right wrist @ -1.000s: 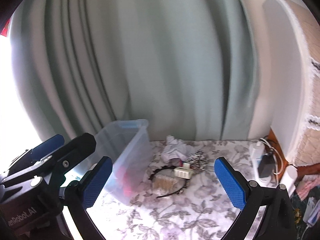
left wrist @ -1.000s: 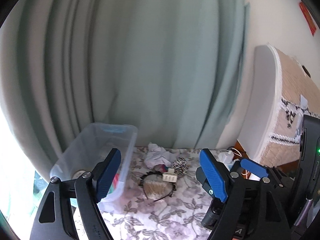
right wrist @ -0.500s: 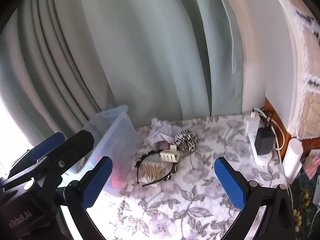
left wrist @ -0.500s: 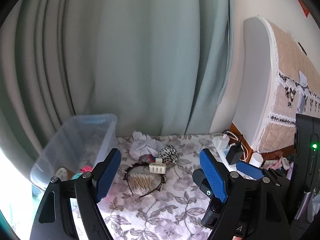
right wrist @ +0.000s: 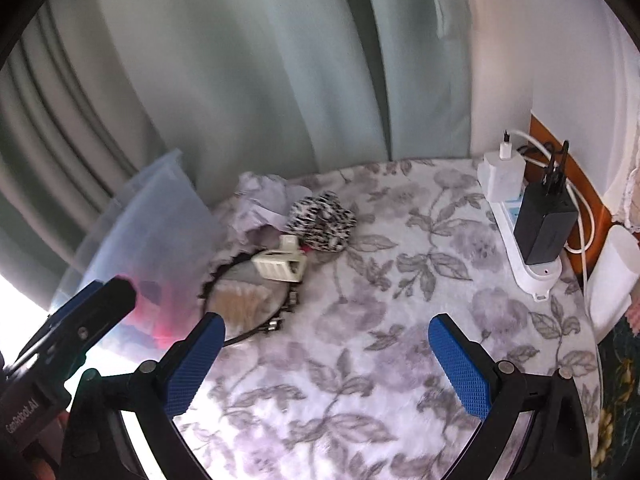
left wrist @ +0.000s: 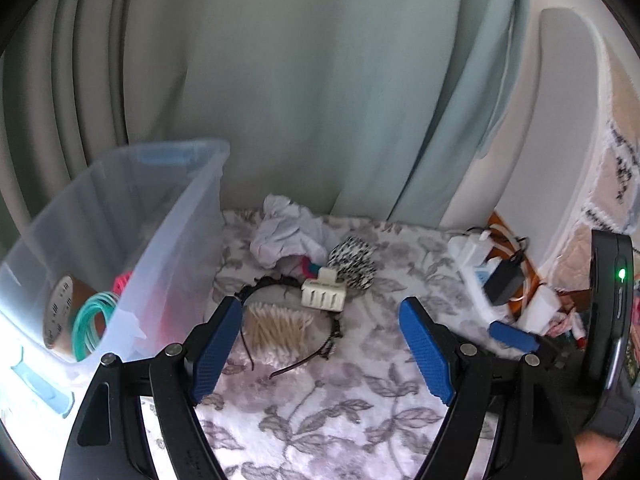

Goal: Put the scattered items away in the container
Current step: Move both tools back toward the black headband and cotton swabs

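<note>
A clear plastic bin [left wrist: 132, 240] [right wrist: 152, 216] stands at the left on the floral cloth, with a tape roll [left wrist: 60, 312], teal rings and something pink inside. Beside it lie a black headband [left wrist: 288, 320] [right wrist: 248, 300], a bundle of cotton swabs [left wrist: 276, 326], a cream hair claw [left wrist: 323, 296] [right wrist: 280, 266], a leopard-print scrunchie [left wrist: 354, 262] [right wrist: 320, 220] and a crumpled white cloth [left wrist: 286, 234] [right wrist: 260, 196]. My left gripper [left wrist: 320, 344] is open and empty, just short of the headband. My right gripper [right wrist: 326, 360] is open over bare cloth, right of the pile.
A white power strip [right wrist: 520, 232] [left wrist: 476, 280] with a black charger [right wrist: 544, 224] and a white plug sits at the right edge beside a white bottle [right wrist: 612, 276]. Pale green curtains [left wrist: 300, 80] hang behind. A padded headboard [left wrist: 560, 120] rises at the right.
Both grippers have dropped and tilted downward toward the cloth, so the pile of items and the bin now look larger and nearer. Both stay open.
</note>
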Motion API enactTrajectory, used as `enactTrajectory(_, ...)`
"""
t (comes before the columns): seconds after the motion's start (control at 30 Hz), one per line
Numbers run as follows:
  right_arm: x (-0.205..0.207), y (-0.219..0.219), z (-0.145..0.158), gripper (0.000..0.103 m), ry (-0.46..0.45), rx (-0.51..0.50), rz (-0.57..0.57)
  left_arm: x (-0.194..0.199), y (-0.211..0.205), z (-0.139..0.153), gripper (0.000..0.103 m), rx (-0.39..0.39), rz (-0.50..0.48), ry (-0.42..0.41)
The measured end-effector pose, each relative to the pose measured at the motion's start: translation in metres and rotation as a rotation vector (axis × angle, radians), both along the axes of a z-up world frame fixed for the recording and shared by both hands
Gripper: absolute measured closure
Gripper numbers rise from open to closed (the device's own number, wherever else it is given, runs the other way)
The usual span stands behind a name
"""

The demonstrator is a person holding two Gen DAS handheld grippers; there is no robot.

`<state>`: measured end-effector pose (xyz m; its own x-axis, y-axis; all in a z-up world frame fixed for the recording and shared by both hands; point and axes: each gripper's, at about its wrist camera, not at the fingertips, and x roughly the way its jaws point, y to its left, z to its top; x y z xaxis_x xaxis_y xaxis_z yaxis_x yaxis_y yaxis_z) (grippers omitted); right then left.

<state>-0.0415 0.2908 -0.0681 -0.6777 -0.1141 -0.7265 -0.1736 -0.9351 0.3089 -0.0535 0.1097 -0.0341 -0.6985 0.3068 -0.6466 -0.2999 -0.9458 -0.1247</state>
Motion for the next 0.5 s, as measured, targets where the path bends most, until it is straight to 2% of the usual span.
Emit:
enactTrajectory(0.1, -0.013, 0.009, -0.012, 0.001, -0.023, -0.027, -0.022, -0.01, 0.0, -0.021, 0.021, 0.003, 0.006, -0.05)
enactTrajectory(0.27, -0.038, 0.012, -0.029, 0.005, -0.058, -0.014, 0.003, -0.024, 0.005, -0.055, 0.021, -0.056, 0.025, -0.109)
enactTrajectory(0.4, -0.057, 0.012, -0.04, 0.007, -0.076, -0.006, 0.026, -0.034, 0.004, -0.077, 0.021, -0.075, 0.056, -0.143)
enactTrajectory(0.5, -0.071, 0.013, -0.046, 0.009, -0.084, -0.002, 0.041, -0.038, 0.003, -0.089, 0.021, -0.061, 0.064, -0.166)
